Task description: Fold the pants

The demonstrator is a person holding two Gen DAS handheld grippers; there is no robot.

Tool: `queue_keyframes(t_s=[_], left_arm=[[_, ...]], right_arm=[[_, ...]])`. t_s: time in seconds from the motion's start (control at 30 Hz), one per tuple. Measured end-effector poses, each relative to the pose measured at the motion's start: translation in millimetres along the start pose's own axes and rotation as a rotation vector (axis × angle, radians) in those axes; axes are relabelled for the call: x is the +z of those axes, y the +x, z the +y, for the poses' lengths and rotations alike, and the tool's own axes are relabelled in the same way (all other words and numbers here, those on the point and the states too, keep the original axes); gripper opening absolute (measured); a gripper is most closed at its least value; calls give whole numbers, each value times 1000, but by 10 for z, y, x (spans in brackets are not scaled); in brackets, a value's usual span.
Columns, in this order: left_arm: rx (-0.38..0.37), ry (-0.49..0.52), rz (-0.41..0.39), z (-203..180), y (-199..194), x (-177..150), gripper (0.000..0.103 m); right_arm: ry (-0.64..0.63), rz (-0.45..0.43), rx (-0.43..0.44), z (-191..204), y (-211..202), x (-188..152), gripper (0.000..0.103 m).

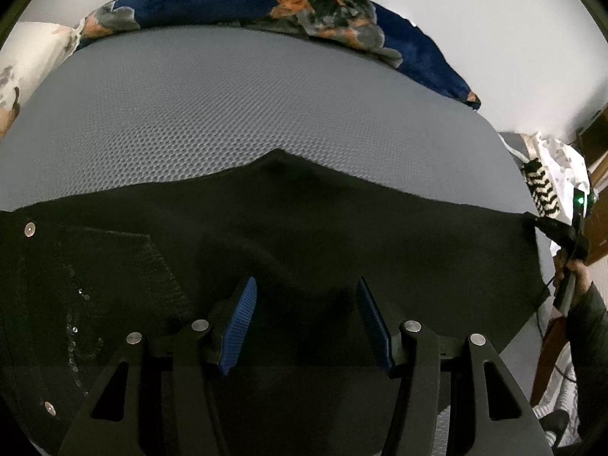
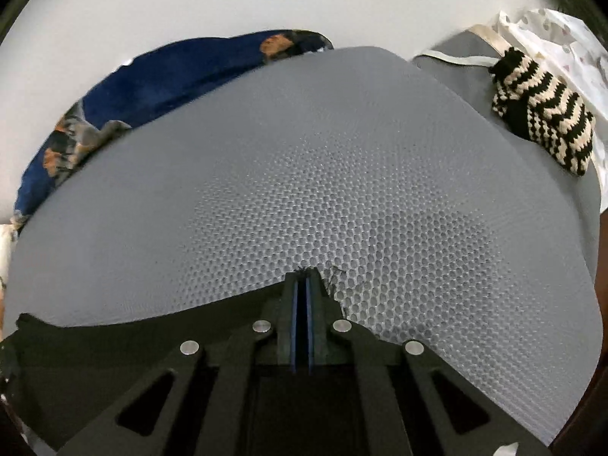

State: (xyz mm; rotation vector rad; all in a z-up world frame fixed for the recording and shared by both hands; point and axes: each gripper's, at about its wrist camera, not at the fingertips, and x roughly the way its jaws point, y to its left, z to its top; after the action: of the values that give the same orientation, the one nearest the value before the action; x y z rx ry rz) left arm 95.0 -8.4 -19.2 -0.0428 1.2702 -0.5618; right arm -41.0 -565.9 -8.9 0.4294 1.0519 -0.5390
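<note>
The black pants [image 1: 304, 228] lie spread flat on a grey honeycomb mat [image 1: 228, 114]; a pocket and metal rivets show at the left. My left gripper [image 1: 304, 304] is open, its blue pads just above the fabric and holding nothing. In the right wrist view my right gripper [image 2: 303, 277] is shut on a corner of the pants [image 2: 152, 326] at the mat [image 2: 304, 171]. That gripper also shows at the far right of the left wrist view [image 1: 547, 226], pinching the pants' corner.
A dark blue patterned blanket [image 1: 266, 3] lies bunched along the mat's far edge. A black-and-cream knitted item [image 2: 543, 114] and white cloth [image 2: 570, 38] lie at the right, beyond the mat. A white wall is behind.
</note>
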Motion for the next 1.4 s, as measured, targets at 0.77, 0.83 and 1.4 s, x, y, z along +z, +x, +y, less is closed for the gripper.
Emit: queue_keyframes(t_s=[0.77, 0.83, 1.4], left_arm=[[77, -2, -46, 515, -238, 73, 56], [84, -9, -51, 580, -263, 70, 56], [19, -79, -65, 865, -335, 39, 56]], right_arm=[[-494, 219, 538, 2742, -162, -357, 27], [-552, 271, 630, 3139, -77, -463, 27], [-880, 436, 740, 4651, 372, -906, 6]])
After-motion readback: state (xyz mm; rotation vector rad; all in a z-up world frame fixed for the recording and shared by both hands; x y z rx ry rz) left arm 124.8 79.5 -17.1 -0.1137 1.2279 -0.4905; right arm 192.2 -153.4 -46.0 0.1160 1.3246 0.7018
